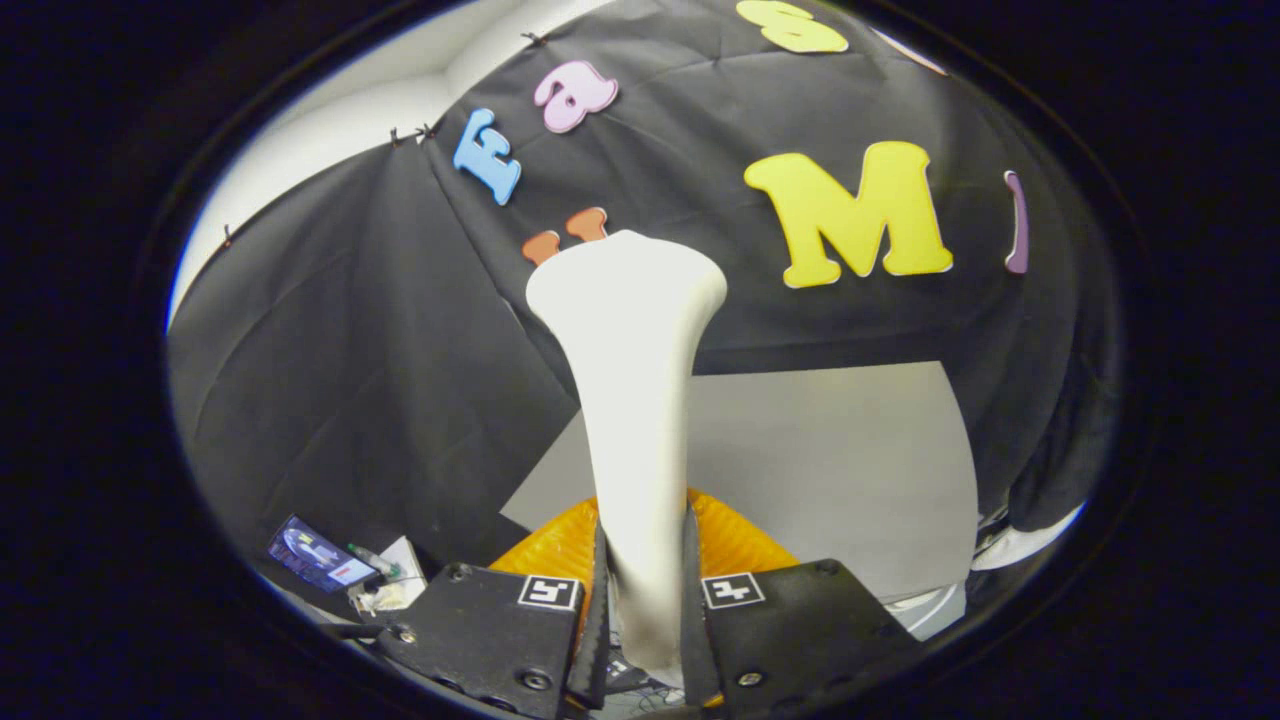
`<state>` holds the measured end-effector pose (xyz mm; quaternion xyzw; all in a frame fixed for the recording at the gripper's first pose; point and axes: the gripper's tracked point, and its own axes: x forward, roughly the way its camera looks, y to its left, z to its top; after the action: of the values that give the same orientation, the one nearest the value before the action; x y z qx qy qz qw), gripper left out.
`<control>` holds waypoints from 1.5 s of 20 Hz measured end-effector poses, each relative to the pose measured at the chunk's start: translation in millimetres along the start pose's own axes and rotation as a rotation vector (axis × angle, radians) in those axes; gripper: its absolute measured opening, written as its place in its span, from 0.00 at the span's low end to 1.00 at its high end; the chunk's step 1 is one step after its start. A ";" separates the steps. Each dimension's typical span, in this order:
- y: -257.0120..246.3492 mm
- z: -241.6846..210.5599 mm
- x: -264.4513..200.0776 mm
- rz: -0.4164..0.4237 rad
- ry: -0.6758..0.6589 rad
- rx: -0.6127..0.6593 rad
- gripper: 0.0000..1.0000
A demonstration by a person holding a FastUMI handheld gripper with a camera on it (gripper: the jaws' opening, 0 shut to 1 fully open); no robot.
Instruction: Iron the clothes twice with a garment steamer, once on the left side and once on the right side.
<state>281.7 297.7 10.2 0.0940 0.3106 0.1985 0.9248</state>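
Fingers: gripper (645, 590) pinching white garment steamer (635, 400) handle, both sides pressed on it.
Steamer: upright, head facing booth wall; orange base (735, 540) just behind.
Risk: smooth handle cd slip/twist if grip eases.
Room: grey panel (830, 460) ahead, clothes not identifiable.

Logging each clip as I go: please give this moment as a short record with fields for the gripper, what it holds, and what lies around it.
gripper: shut on the white steamer handle, both fingers pressing its narrow lower part
steamer: white, rising upright from between the fingers and flaring wider at its top
orange item: ribbed, just beyond the fingers, partly hidden behind the steamer
grey surface: flat, beyond the orange item
garment: cannot tell
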 end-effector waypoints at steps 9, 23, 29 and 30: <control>-61.5 5.5 -124.2 -0.187 -0.229 0.081 0.31; -204.4 81.9 -329.2 -0.521 -0.609 -0.028 0.32; -232.5 114.7 -362.8 -0.524 -0.712 -0.039 0.31; -237.1 121.8 -367.4 -0.541 -0.733 -0.053 0.31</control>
<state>161.8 -79.0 233.3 0.0497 -0.0293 -0.0887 0.9944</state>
